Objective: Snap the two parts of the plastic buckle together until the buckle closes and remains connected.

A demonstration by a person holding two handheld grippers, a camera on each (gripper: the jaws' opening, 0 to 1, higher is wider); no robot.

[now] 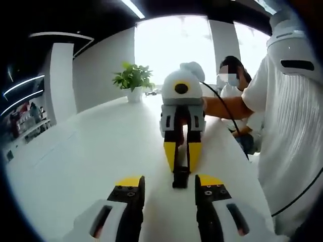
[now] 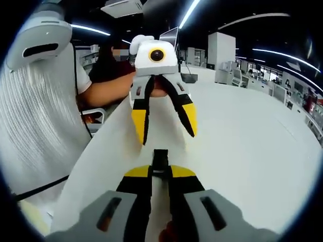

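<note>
A small black plastic buckle piece (image 2: 160, 157) sticks out from the tips of my right gripper (image 2: 160, 172), whose jaws are shut on it just above the white table (image 2: 242, 151). In the left gripper view the same buckle piece (image 1: 180, 177) hangs from the facing right gripper (image 1: 182, 166). My left gripper (image 1: 169, 185) is open, its yellow-tipped jaws spread either side of the buckle and a little short of it. From the right gripper view, the left gripper (image 2: 164, 132) hangs open beyond the buckle. I cannot tell whether the piece is one part or both.
A potted plant (image 1: 133, 80) stands at the far end of the white table (image 1: 75, 156). A person in a white shirt (image 1: 292, 126) holds the grippers at the table's edge, with a black cable (image 1: 229, 116) trailing. Another person sits behind. Office desks (image 2: 242, 80) lie further off.
</note>
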